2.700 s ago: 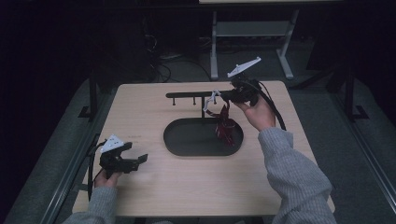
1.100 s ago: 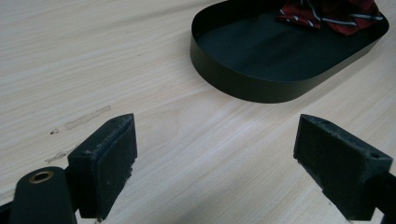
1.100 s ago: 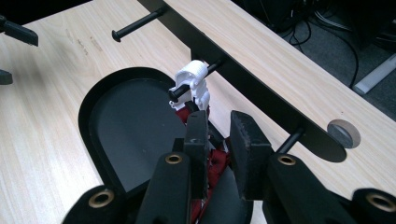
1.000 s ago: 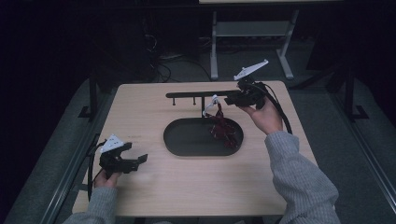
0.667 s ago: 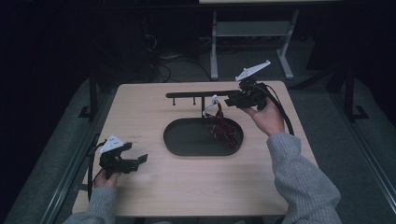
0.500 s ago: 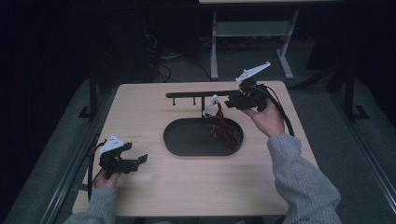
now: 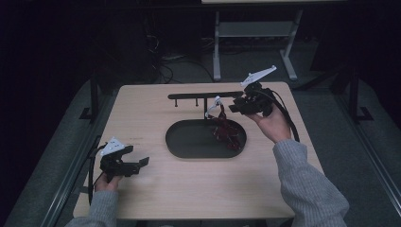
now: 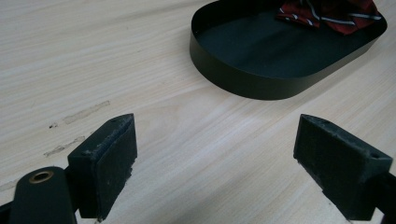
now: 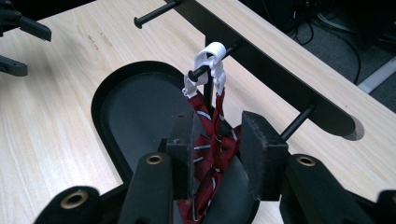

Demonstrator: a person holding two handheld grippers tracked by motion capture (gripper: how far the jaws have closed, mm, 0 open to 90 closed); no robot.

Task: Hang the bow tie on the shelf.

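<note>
Right gripper view: right gripper (image 9: 214,156) part open around red striped tie (image 9: 210,149), pads beside the cloth, not clearly pinching. White clip (image 9: 208,67) hooked on rack peg (image 9: 219,58), at 12 o'clock of black tray (image 7: 189,142). Left gripper (image 8: 215,168) wide open, empty, above table (image 7: 156,104) at 8 o'clock.

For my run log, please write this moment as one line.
left gripper: open, idle on table | right gripper: jaws around red tie, gap visible | white clip: on rack peg

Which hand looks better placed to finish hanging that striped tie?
Right. The right gripper straddles the red striped tie, whose white clip hangs on a peg. The left gripper is far off.
</note>
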